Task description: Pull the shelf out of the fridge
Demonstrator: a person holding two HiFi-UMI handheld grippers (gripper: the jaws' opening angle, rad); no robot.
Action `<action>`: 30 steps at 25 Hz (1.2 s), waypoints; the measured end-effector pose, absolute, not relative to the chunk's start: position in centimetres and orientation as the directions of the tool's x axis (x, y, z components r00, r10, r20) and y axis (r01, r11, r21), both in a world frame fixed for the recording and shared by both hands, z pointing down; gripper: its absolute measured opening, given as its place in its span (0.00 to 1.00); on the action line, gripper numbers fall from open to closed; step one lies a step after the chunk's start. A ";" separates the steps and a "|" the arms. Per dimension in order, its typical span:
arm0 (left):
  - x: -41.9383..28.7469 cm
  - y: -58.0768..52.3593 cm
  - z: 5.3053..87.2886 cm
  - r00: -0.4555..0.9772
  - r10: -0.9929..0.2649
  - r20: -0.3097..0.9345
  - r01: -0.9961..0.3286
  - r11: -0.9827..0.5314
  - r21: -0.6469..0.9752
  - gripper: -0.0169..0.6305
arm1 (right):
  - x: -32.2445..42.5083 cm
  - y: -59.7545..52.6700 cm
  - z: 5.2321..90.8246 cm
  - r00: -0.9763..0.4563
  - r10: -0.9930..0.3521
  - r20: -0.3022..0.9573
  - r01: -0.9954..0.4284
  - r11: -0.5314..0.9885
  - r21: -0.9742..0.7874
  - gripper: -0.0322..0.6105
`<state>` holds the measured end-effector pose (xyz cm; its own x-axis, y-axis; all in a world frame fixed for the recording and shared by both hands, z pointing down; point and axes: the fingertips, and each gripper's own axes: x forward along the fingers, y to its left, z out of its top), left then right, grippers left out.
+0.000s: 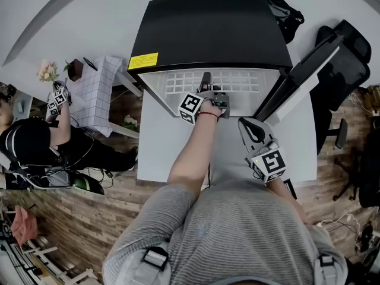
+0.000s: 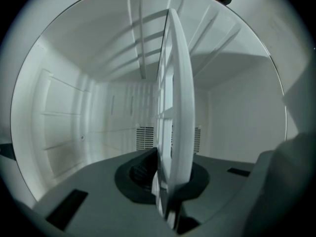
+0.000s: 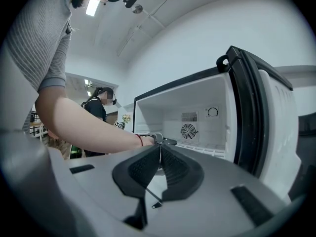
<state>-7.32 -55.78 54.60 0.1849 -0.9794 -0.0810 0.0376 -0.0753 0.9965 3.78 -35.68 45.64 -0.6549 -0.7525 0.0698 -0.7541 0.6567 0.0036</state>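
A black mini fridge (image 1: 208,28) stands below me with its door (image 1: 297,82) swung open to the right. Its white wire shelf (image 1: 237,82) shows at the front of the opening. My left gripper (image 1: 206,79) reaches into the opening and is shut on the shelf's front edge. In the left gripper view the shelf (image 2: 180,107) runs edge-on between the jaws of that gripper (image 2: 165,181), with the white fridge interior behind. My right gripper (image 1: 246,123) hangs in front of the fridge, away from the shelf, shut (image 3: 159,154) and empty. From there the shelf (image 3: 202,149) is seen inside.
Another person (image 1: 29,147) stands at the left holding a marker cube (image 1: 57,100), beside a table with a checked cloth (image 1: 95,94). A black office chair (image 1: 350,70) is behind the open door, and a dark bag (image 1: 285,13) lies at the fridge's back right.
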 end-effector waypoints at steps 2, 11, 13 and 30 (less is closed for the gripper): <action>-7.3 -55.6 54.6 0.184 -0.980 -0.076 0.036 -0.070 0.997 0.08 | 3.8 -35.4 45.8 -0.654 -0.754 0.067 -0.756 0.655 0.001 0.07; -7.4 -54.9 54.7 0.187 -0.979 -0.081 0.032 -0.077 0.997 0.08 | 3.9 -34.8 45.4 -0.651 -0.756 0.067 -0.757 0.653 0.011 0.07; -7.4 -54.7 54.6 0.188 -0.979 -0.084 0.031 -0.079 0.996 0.08 | 4.0 -34.9 45.3 -0.649 -0.758 0.065 -0.759 0.651 0.008 0.07; -7.3 -50.1 54.1 0.195 -0.975 -0.109 0.039 -0.103 0.994 0.08 | 3.7 -34.1 45.2 -0.655 -0.753 0.065 -0.754 0.656 0.001 0.07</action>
